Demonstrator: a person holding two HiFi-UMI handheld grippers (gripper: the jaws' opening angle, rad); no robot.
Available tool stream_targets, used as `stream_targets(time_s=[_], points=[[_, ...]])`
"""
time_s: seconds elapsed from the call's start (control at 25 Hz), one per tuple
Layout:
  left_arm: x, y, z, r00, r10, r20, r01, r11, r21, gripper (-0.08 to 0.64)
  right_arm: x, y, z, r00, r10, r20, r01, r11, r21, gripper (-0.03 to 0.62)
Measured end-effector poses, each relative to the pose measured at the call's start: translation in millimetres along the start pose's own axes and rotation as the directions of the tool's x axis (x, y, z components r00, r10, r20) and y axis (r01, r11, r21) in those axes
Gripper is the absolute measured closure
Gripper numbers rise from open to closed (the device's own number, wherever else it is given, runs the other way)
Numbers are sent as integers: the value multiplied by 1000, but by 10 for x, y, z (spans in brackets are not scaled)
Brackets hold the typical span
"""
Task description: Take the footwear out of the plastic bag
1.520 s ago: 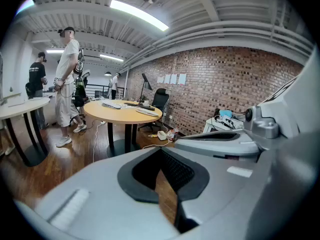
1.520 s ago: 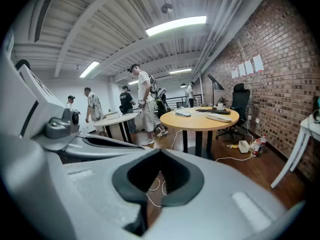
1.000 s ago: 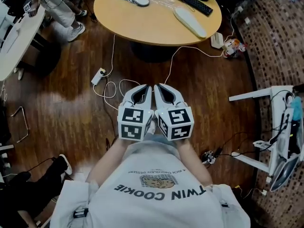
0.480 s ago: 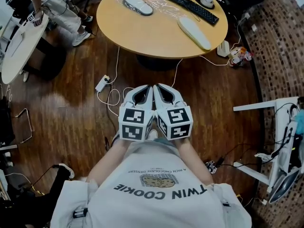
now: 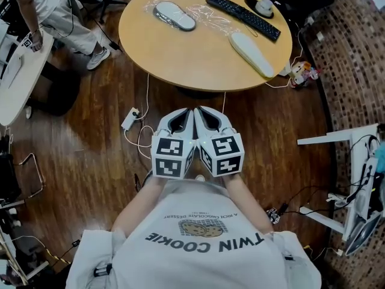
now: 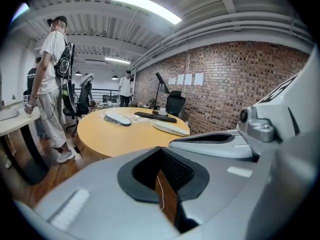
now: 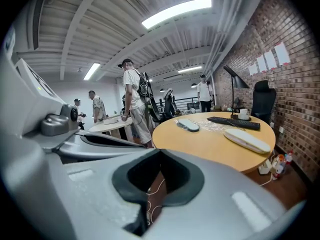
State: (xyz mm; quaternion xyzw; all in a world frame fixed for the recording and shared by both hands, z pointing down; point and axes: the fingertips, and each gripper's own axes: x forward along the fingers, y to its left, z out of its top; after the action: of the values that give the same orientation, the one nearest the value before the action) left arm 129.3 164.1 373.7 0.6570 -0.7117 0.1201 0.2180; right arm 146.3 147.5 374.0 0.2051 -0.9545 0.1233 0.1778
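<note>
A grey slipper [image 5: 175, 15] lies inside a clear plastic bag [image 5: 207, 12] at the far side of the round wooden table [image 5: 198, 59]. A pale slipper [image 5: 252, 54] lies bare near the table's right edge. My left gripper [image 5: 187, 111] and right gripper [image 5: 200, 110] are held side by side in front of my chest, over the floor and well short of the table. Both are shut with nothing in them. The bagged slipper [image 6: 118, 118] and the pale one [image 6: 171, 128] show far ahead in the left gripper view, and likewise the bagged slipper [image 7: 188, 125] in the right gripper view.
A black keyboard [image 5: 243, 17] and a mug [image 5: 263, 5] sit at the table's far right. A power strip [image 5: 130, 118] and white cables lie on the wooden floor under the near table edge. A person [image 5: 51, 14] stands at the left by a white table [image 5: 18, 71]. A white stand [image 5: 355, 161] is at the right.
The table and floor have shifted slightly in the head view. Both grippers stay together and shut. The person at the left has moved toward the upper left.
</note>
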Motion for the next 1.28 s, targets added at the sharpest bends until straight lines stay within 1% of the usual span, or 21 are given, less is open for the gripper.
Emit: stream_targets(time_s=[0.16,0.36,0.52,0.76,0.88,1.04,1.16,1.28], points=[[209,468,142,999,-32,2,32,999,-4,554,500,33,171,1000,-30,-11,30,1000,5,592],[440,1039,318,995,-100,-26,100,995,1,554,1076,88,407,995,-96,-34,96,995,11,591],[572,1521,501,988,-152,-30,152,988,13,554,1507,154,641,988,-152,-32,153,988,22,591],[757,2081,734,978,-206,-29,207,978,25,554,1902,187,865,971,-235,-40,236,971,29,592],[870,2214,759,972,-231,-34,232,973,20,554,2006,128,889,963,-265,-48,267,963,32,591],[1104,2247,788,966,-252,-49,253,967,21,554,2099,-86,897,954,-293,-59,295,954,42,591],[1304,2266,871,967,-251,-50,252,967,23,554,2173,-307,916,952,-301,-62,304,952,45,591],[1570,2351,977,972,-230,-49,232,972,36,554,2329,-571,956,954,-296,-54,298,953,53,591]])
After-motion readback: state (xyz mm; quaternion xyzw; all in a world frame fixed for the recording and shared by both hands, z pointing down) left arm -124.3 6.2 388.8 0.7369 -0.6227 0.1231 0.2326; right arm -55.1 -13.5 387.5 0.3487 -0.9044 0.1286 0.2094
